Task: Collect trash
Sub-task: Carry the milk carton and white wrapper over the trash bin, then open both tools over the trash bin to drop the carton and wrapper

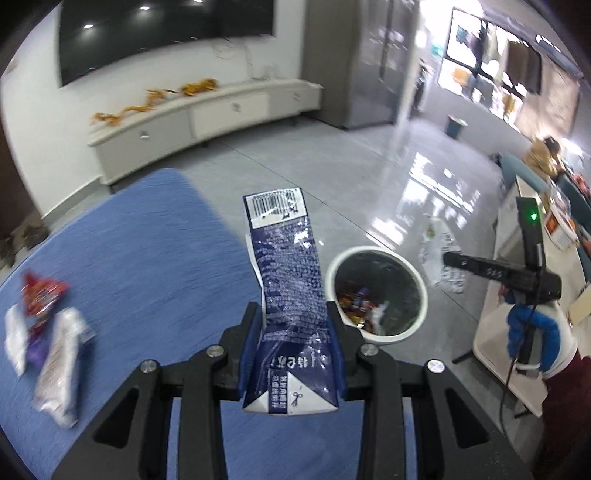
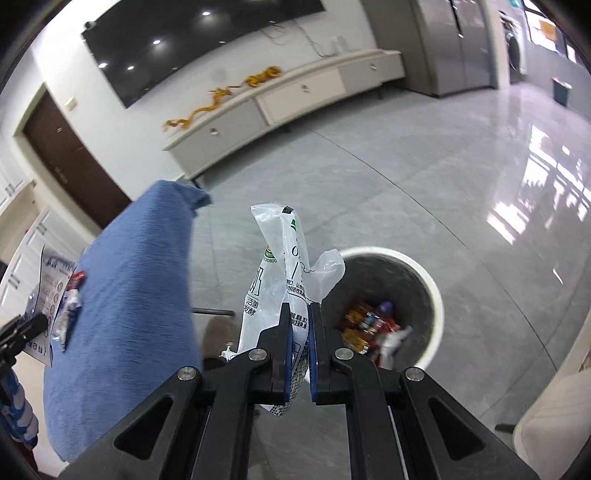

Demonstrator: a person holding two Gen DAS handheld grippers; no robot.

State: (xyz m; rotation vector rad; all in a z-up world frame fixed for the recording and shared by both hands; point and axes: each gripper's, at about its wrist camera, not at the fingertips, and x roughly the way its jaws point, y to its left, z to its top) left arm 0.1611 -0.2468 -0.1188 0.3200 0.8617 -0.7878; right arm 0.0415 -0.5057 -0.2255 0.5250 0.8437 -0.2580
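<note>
The left gripper (image 1: 295, 317) tilts steeply down over the near right edge of the blue tablecloth (image 1: 147, 251), its two blue-padded jaws clamped on the sides of a flattened dark blue milk carton (image 1: 286, 266). The carton stands up and away from the jaws, its barcode end farthest out and its white folded end nearest the camera.

The right gripper (image 2: 299, 314) also points steeply down, over the floor just right of the draped table edge. Its jaws are nearly together, pinching a crumpled white plastic milk pouch (image 2: 273, 273) that rises above the pads, with a loose flap hanging to the right. In the left view this gripper shows at far right, held by a hand in a blue-and-white glove (image 1: 535, 332).

One white round trash bin (image 1: 376, 295) stands on the grey tiled floor, just right of the table and beyond both sets of fingertips. It has a dark liner and holds a pile of colourful wrappers, orange, red and white, too blurred to count.

On the cloth at far left lie about three loose pieces: a red snack wrapper (image 1: 42, 295) and two silvery white wrappers (image 1: 61, 365), with a purple scrap between them.

One long white low cabinet (image 1: 207, 114) runs along the far wall under a large dark screen (image 1: 155, 33).
</note>
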